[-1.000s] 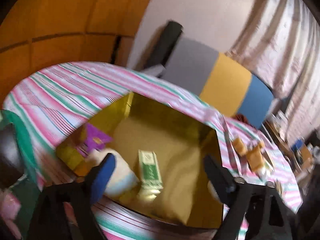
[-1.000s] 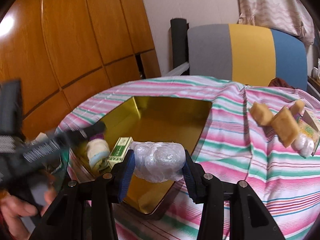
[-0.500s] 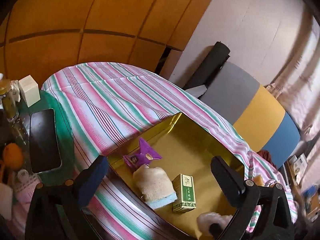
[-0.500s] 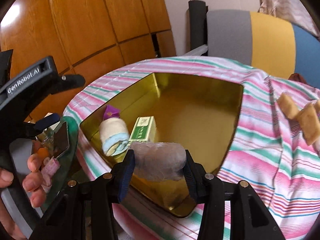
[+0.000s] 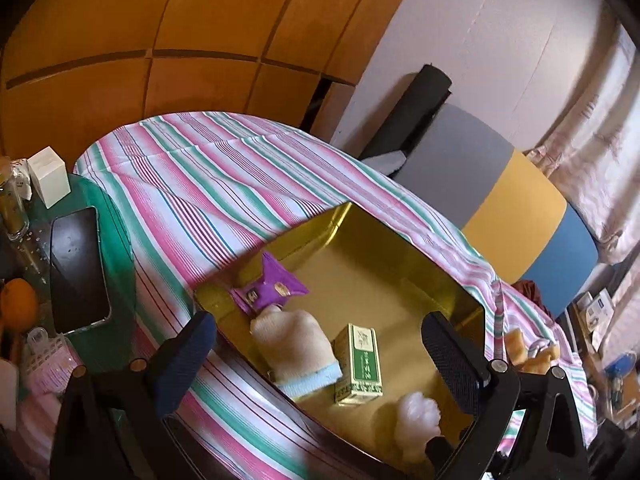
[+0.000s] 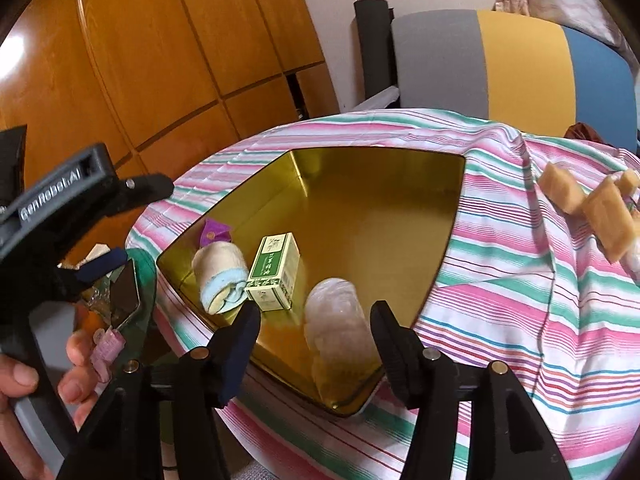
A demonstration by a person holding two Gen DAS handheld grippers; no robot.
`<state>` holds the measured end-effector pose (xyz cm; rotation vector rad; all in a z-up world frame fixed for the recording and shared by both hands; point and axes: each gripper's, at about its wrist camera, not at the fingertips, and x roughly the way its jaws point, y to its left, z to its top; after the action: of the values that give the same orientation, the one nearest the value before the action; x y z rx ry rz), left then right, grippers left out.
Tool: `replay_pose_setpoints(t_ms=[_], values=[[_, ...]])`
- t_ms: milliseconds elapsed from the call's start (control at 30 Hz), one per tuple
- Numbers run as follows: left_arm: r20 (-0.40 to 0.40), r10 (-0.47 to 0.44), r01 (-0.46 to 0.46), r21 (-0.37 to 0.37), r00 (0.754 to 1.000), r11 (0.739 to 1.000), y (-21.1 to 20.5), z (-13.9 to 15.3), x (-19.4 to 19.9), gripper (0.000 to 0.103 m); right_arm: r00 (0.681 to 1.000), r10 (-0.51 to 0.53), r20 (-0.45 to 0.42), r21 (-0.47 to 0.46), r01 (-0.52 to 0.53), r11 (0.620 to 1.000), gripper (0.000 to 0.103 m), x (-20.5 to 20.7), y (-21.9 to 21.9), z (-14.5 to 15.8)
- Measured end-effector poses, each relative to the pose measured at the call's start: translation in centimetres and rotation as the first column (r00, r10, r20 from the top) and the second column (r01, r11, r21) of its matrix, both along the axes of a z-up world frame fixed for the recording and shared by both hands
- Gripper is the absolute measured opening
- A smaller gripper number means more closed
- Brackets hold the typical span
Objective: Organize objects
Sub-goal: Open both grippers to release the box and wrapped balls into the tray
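A gold tin tray [image 6: 400, 184] lies on the striped tablecloth; it also shows in the left wrist view [image 5: 380, 264]. In it lie a purple packet [image 6: 215, 232], a rolled beige and blue sock [image 6: 220, 276], a green box [image 6: 274, 270] and a plastic-wrapped white bundle [image 6: 336, 320]. My right gripper [image 6: 314, 338] is open, its jaws on either side of the bundle and apart from it. My left gripper [image 5: 320, 352] is open and empty above the tray's near edge, over the sock [image 5: 296, 348] and box [image 5: 360, 364].
Several tan blocks [image 6: 592, 208] lie on the cloth to the right. A green glass side table [image 5: 116, 240] at the left holds a phone [image 5: 78, 268], a white box [image 5: 50, 176] and an orange [image 5: 18, 304]. A padded chair back [image 6: 500, 64] stands behind.
My right gripper carried the wrapped bundle over the tray, opened and let it go; the bundle now lies in the tray. My left gripper drew back and up from the tray.
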<state>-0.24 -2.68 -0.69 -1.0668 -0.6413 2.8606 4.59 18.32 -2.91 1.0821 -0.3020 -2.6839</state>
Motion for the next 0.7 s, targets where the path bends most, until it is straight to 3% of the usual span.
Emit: replay_pose_setpoints(t_ms=[267, 400, 700], values=[[-0.004, -0.047, 0.047, -0.016, 0.999, 0.999, 1.4, 0.0, 0.4, 0.103, 0.998, -0.066, -0.02, -0.016, 0.066, 0.998, 0.058, 0.7, 1.9, 0.5], [-0.014, -0.129, 0.128, -0.037, 0.992, 0.991, 3.3, 0.2, 0.8, 0.103, 0.993, -0.116, -0.023, -0.027, 0.115, 0.993, 0.058, 1.2, 3.7, 0.7], [0.014, -0.347, 0.346, -0.125, 0.938, 0.93, 9.1, -0.5, 2.6, 0.103, 0.963, -0.268, -0.005, 0.013, 0.268, 0.963, 0.058, 2.9, 9.4, 0.7]])
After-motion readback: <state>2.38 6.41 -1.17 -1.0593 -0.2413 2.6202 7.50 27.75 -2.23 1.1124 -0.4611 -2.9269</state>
